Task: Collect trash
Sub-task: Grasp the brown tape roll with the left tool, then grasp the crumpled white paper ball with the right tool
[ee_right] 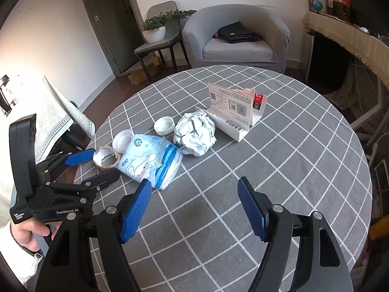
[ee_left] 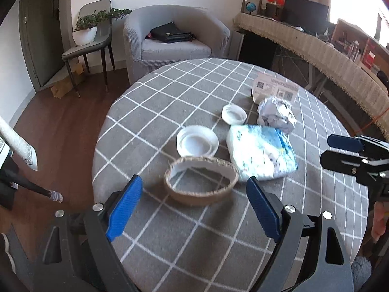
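Left gripper (ee_left: 194, 204) wide, empty, tape ring (ee_left: 201, 180) just ahead between its fingers

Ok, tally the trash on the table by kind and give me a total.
White plastic lids: 2
Tape roll core: 1
Tissue pack: 1
Crumpled paper ball: 1
Torn cardboard package: 1
Total: 6

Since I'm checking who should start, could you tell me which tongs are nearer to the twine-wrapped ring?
Left. The left tongs stand open right in front of the twine-wrapped ring, not yet touching. The right tongs hover open over bare tablecloth, beyond the tissue pack.
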